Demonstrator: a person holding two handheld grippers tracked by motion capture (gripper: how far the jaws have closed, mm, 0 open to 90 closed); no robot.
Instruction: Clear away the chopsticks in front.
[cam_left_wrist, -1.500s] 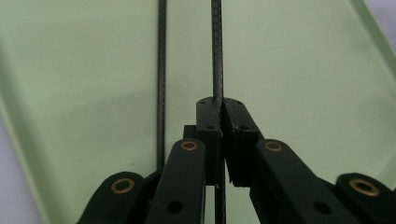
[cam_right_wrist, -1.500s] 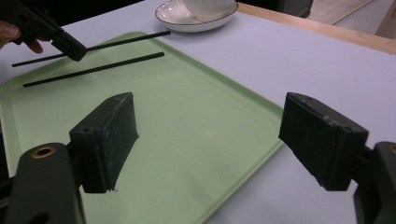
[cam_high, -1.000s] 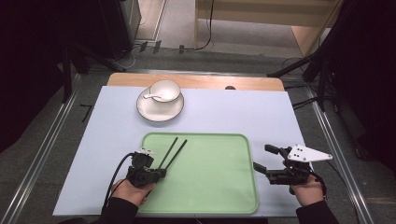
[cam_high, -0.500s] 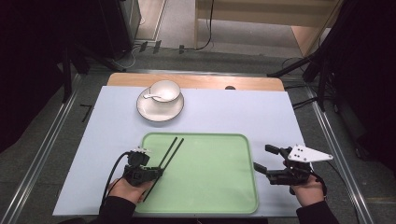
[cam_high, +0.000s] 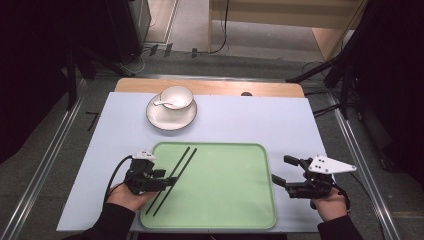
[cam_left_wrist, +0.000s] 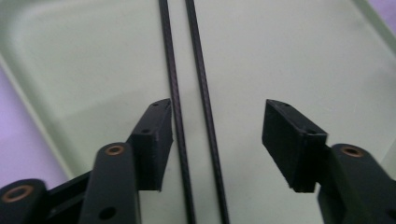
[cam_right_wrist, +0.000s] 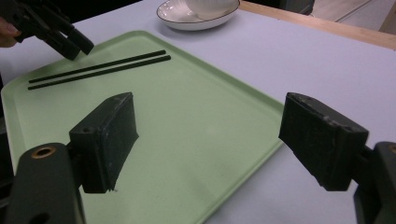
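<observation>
Two black chopsticks (cam_high: 176, 172) lie side by side on the left part of a green tray (cam_high: 235, 195), running diagonally. In the left gripper view the chopsticks (cam_left_wrist: 187, 93) pass between the open jaws of my left gripper (cam_left_wrist: 217, 140), which hangs just above them. From above, the left gripper (cam_high: 167, 181) sits over the tray's left edge. My right gripper (cam_high: 281, 172) stands open at the tray's right edge, jaws empty, seen close in the right gripper view (cam_right_wrist: 205, 144). The chopsticks (cam_right_wrist: 100, 69) and the left gripper (cam_right_wrist: 56, 32) appear far off there.
A white cup with a spoon on a saucer (cam_high: 171, 106) stands at the back left of the pale table (cam_high: 260, 120). A wooden strip (cam_high: 210, 87) borders the far edge. Metal rails run along both sides.
My left gripper has slid back toward the person along the chopsticks and settled lower over them. The right gripper has stayed put.
</observation>
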